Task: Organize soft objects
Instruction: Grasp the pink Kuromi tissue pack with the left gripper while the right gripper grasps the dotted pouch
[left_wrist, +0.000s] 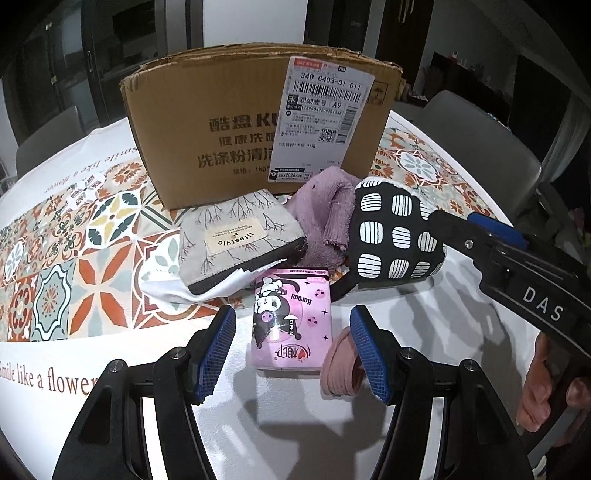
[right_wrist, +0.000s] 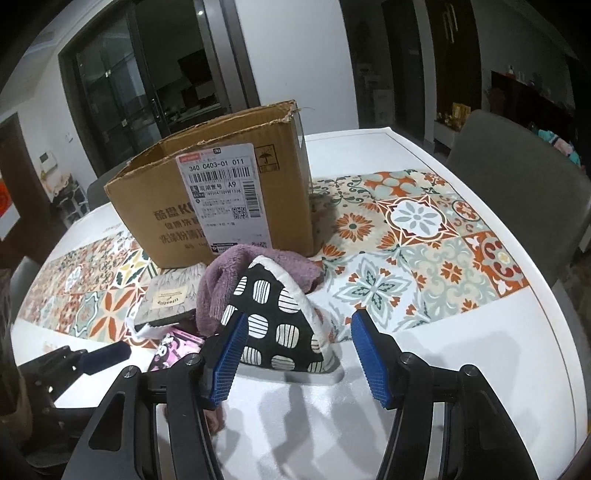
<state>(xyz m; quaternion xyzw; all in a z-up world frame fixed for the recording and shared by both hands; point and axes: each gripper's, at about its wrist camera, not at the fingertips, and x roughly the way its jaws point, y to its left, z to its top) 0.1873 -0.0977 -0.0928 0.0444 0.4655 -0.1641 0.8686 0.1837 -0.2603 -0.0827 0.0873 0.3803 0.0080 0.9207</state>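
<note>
White table (right_wrist: 480, 354) bears patterned runner (right_wrist: 417, 236), cardboard box (right_wrist: 155, 218), tissue pack (left_wrist: 290, 317).

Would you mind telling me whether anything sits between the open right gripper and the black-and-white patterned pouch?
Nothing visible does. The right gripper is open, with the black-and-white patterned pouch directly ahead, its near edge already between the fingers. The purple towel lies behind the pouch, toward the cardboard box, not in the approach path.
</note>
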